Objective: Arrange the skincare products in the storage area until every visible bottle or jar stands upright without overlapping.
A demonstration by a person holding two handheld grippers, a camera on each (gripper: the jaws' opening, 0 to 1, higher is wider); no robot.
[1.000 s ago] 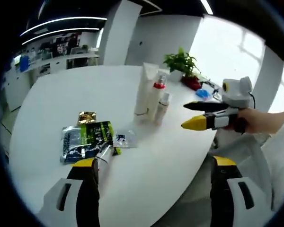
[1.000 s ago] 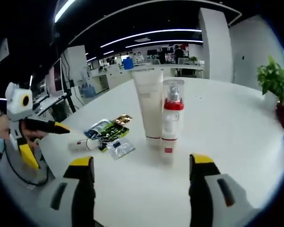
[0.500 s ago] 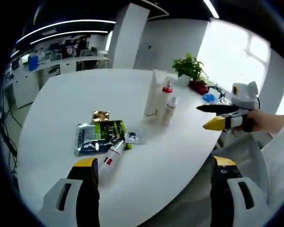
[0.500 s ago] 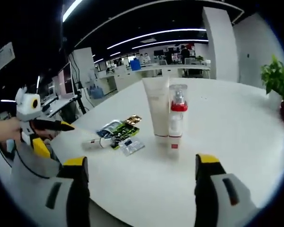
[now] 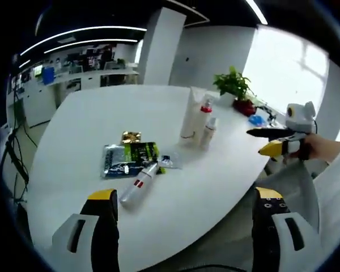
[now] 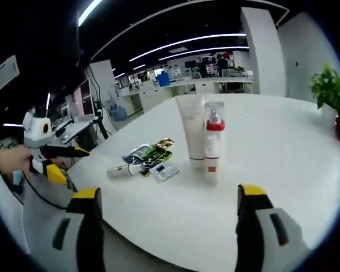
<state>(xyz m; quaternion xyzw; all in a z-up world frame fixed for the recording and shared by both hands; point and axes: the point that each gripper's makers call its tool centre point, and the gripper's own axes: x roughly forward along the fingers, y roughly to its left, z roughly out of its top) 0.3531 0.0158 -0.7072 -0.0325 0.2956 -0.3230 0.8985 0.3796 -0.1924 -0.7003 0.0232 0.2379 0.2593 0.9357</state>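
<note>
While the cream tube (image 5: 188,113), the red-collared pump bottle (image 5: 203,116) and a small bottle (image 5: 209,132) stand upright together on the white table (image 5: 85,119), one small white tube (image 5: 138,188) w/ a red mark lies flat just beside the sachets (image 5: 129,158), so it looks like the remaining item to stand up. Judged light, rigid-ish plastic, smooth and apt to roll or slip, prob. tippy on its narrow cap; best taken across mid-body, not the tapered end. Left gripper (image 5: 181,226) and right gripper (image 6: 170,221) both have jaws wide apart, empty, held off the table edge.
</note>
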